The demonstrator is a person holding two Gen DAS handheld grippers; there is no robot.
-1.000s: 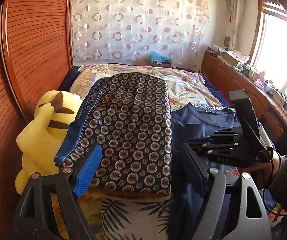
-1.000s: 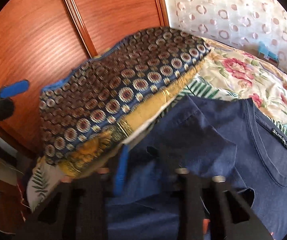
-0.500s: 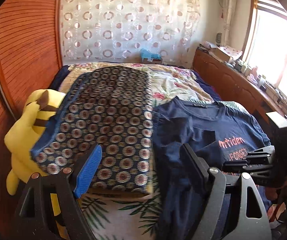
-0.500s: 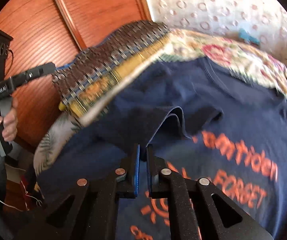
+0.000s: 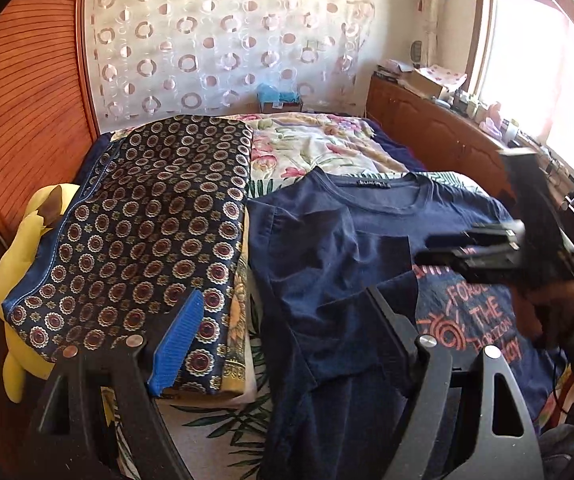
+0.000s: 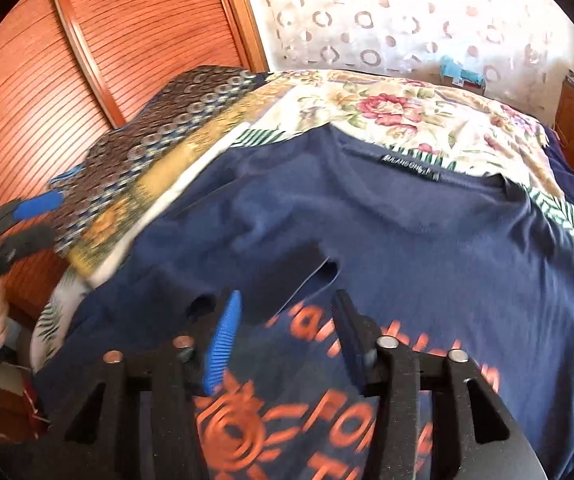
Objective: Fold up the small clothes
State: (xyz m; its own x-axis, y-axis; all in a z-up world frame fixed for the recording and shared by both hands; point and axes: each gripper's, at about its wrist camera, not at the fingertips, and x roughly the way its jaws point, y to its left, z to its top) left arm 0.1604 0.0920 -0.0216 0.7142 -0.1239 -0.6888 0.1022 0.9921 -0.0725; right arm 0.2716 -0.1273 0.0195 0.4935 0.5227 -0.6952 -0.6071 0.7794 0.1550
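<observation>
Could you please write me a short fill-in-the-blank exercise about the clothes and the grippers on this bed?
1. The lettering printed on the navy T-shirt is ____ in colour.
2. The soft toy wedged beside the patterned folded garment is ____.
3. One sleeve of the T-shirt is folded ____ onto the chest.
4. The jaws of the right gripper, which have just been opening, hold ____.

Missing words: orange; yellow; inward; nothing
</observation>
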